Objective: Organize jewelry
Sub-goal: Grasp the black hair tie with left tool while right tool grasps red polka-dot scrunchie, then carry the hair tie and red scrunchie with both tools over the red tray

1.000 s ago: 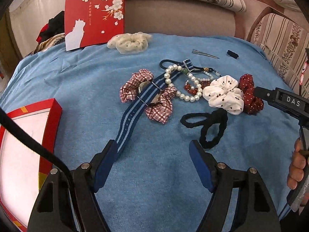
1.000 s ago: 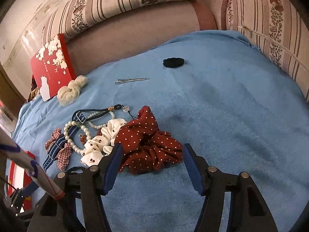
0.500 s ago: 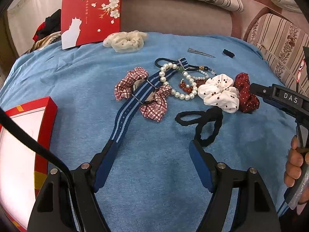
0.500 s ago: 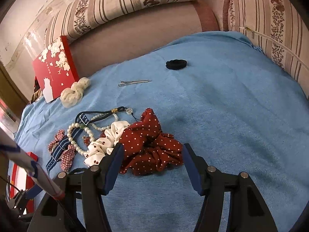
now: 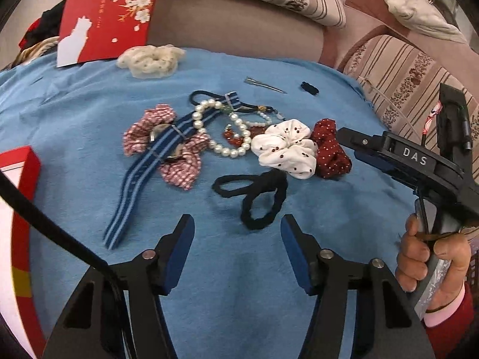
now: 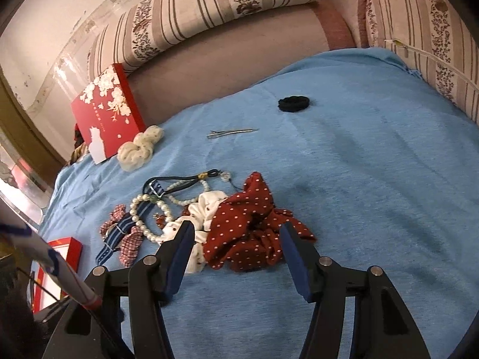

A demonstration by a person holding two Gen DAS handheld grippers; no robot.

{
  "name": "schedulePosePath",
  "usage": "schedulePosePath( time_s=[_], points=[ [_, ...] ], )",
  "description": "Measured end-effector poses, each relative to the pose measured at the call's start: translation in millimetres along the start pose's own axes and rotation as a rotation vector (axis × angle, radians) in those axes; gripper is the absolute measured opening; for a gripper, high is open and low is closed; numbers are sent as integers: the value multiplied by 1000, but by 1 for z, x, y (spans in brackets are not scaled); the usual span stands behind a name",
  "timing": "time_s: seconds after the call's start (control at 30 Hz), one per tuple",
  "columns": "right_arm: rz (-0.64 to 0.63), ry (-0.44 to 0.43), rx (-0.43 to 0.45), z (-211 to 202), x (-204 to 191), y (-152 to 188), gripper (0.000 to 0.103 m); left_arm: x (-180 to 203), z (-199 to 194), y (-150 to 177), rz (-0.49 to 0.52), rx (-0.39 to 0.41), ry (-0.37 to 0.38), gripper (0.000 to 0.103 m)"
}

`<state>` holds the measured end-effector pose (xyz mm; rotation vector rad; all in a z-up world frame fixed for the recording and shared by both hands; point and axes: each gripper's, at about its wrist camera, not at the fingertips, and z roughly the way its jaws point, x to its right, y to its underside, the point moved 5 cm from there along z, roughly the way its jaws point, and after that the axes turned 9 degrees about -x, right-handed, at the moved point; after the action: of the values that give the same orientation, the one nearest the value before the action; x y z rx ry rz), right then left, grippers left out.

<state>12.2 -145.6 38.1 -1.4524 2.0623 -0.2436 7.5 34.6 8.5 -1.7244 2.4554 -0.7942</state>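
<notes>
A pile of accessories lies on a blue cloth (image 5: 74, 119): a red dotted scrunchie (image 6: 248, 233) (image 5: 330, 149), a white dotted scrunchie (image 5: 286, 148) (image 6: 199, 209), a pearl bracelet (image 5: 223, 130), a plaid scrunchie (image 5: 163, 143) under a blue striped strap (image 5: 140, 179), and black hair ties (image 5: 257, 194). My left gripper (image 5: 236, 230) is open and empty, just short of the black ties. My right gripper (image 6: 235, 236) is open, its fingers either side of the red scrunchie's near edge.
An open red box (image 5: 18, 209) sits at the left. Its red floral lid (image 5: 107, 15) leans on the sofa back, with a cream scrunchie (image 5: 149, 59) in front. A metal hair clip (image 6: 232, 132) and a small black tie (image 6: 293, 103) lie farther back.
Both grippers have moved forward toward the pile. The left has closed in on the black ties; the right has come up to the red scrunchie. Both stay open.
</notes>
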Motion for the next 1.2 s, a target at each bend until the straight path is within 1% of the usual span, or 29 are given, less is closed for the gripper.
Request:
schedulePosePath(
  time_s=[0.13,0.23,0.27,0.33,0.4,0.47,0.53,0.57,0.6,0.63,0.7,0.73,0.8,1.0,1.1,1.2],
  points=[
    [11,-42,-4,0,-1,0,64,7,16,-7,2,-23,41,59],
    [17,-46,-7,3,1,0,64,11,31,-10,-12,-54,80,59],
    [19,-44,-9,4,2,0,63,12,35,-10,-18,-66,90,53],
    [21,-41,-17,7,3,0,62,14,43,-9,-29,-90,106,46],
    [20,-39,-24,10,3,1,61,15,43,-10,-22,-80,100,39],
    [16,-40,-30,14,2,1,61,15,45,-11,-35,-100,129,19],
    [5,-33,-35,16,1,2,59,12,49,-11,-66,-119,158,9],
    [-6,-25,-39,19,-1,3,56,11,50,-11,-80,-125,171,8],
    [-15,-18,-42,20,-2,4,48,9,49,-11,-97,-127,183,8],
    [-29,-5,-51,24,-3,5,42,8,49,-11,-106,-129,189,8],
    [-30,8,-73,31,-1,7,15,8,45,-10,-115,-129,194,7],
    [-19,3,-76,31,0,7,12,9,41,-10,-115,-127,189,7],
    [-5,-6,-64,27,2,6,8,10,32,-8,-107,-119,180,7],
    [-33,-11,33,-7,-7,1,6,10,-6,-3,-68,-61,172,7],
    [-67,-11,72,-22,-19,6,6,-1,-27,-2,-74,-27,164,7],
    [-113,-9,100,-35,-39,14,6,-25,-49,-6,-105,17,125,7]
  ],
)
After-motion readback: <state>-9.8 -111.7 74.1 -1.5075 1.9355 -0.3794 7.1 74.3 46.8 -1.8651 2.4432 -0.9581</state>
